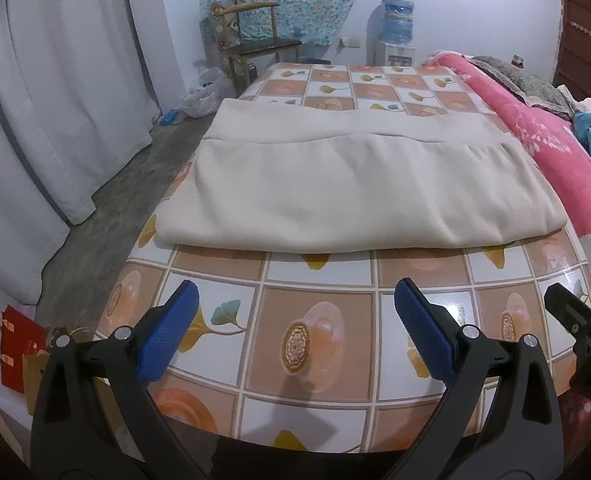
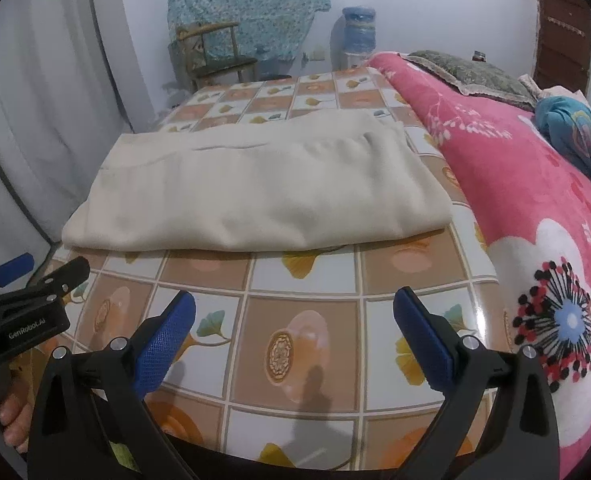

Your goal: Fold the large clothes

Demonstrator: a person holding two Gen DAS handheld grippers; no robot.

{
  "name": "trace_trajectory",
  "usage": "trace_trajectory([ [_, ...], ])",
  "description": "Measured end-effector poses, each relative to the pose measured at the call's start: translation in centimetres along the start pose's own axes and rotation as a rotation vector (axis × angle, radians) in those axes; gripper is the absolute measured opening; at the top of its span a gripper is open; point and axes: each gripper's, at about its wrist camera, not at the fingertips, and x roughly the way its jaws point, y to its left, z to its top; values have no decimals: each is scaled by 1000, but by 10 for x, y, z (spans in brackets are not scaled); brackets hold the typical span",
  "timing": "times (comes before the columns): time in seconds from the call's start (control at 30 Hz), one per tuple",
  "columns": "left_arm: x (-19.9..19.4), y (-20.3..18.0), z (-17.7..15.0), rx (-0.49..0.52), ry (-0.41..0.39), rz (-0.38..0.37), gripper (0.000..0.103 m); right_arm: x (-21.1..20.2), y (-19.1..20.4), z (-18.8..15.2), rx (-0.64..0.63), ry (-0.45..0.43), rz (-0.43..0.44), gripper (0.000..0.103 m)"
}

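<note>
On the tiled tabletop, a folded cream garment lies ahead of two spread, empty grippers.

From the left wrist view, the left gripper hovers over the near end of the table, its blue-padded fingers spread wide with nothing between them. The cream garment lies flat mid-table, folded, its long axis running left to right, its near folded edge facing the camera. No writing reads in this view. From the right wrist view, the right gripper is likewise released and empty above the table. The garment sits just beyond it, long axis crosswise, beside a pink blanket. At far left, the left gripper's black body bears white lettering, "GenRobot.AI".
</note>
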Motion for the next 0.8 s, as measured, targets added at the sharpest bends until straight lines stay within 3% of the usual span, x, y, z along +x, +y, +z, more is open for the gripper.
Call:
trace_trajectory([
  [0.8, 2, 1, 3, -13, -3, -20, 95, 4, 13, 5, -51, 14, -17, 96],
])
